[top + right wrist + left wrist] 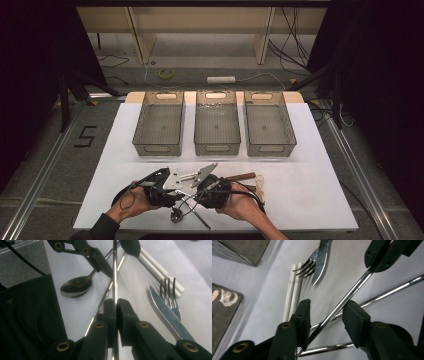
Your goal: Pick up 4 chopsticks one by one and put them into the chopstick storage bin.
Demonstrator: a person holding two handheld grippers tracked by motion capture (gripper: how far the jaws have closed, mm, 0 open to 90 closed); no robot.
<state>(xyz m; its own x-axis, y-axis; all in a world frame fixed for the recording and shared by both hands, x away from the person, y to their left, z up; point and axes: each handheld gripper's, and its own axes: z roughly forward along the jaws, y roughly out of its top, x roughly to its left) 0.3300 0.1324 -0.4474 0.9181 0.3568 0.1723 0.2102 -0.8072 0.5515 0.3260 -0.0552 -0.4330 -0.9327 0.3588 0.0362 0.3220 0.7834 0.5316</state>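
Observation:
A metal chopstick [115,270] is clamped in my right gripper [116,301], whose jaws are shut on it. The same chopstick [357,287] runs between the jaws of my left gripper [327,304], which stands open around it without touching. Under it on the white table lie a second metal chopstick [387,293], a spoon [75,287], a fork [172,300], a knife [165,310] and a pair of white chopsticks [292,290]. In the high view both hands hold the left gripper [167,192] and right gripper [207,192] close together at the table's front edge.
Three grey bins stand in a row across the back of the table: left [159,148], middle [217,148], right [270,148]. Wooden cutlery handles [242,176] lie just right of the grippers. The spoon [176,216] lies near the front edge.

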